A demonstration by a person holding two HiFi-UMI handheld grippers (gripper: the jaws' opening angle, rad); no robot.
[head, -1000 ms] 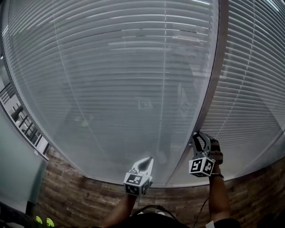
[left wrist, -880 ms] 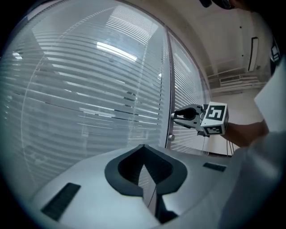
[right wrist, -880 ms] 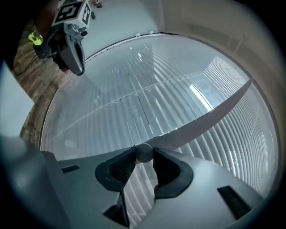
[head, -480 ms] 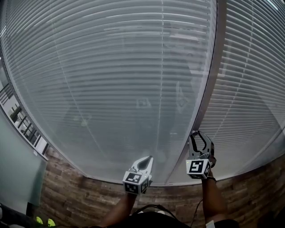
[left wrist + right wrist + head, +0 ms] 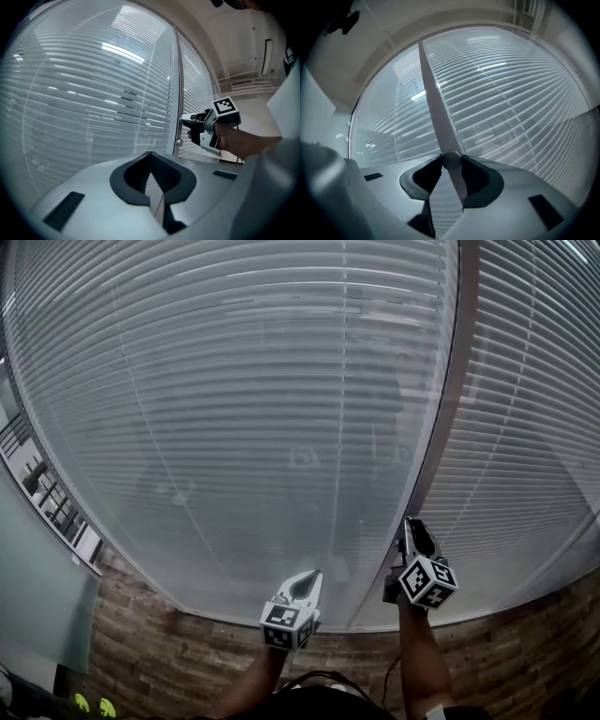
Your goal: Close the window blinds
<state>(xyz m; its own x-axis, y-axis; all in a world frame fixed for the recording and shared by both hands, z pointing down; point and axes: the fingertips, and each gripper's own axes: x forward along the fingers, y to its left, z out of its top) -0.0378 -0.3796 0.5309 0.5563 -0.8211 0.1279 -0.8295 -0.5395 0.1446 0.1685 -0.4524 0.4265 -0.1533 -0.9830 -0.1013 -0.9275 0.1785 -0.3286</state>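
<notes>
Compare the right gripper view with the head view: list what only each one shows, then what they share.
Only the right gripper view: a round knob on the window post, between the right gripper's jaws, which have just been opening yet look to touch it on both sides. Only the head view: the left gripper, jaws together, the person's forearms and the brick-pattern wall under the window. Both: the slatted blinds and the post dividing them.

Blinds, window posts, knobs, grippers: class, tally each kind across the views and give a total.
Blinds: 2, left blind, right blind
Window post: 1
Knob: 1
Grippers: 2, left gripper, right gripper; the right one's jaws have just been opening, the knob between them
Total: 6
</notes>
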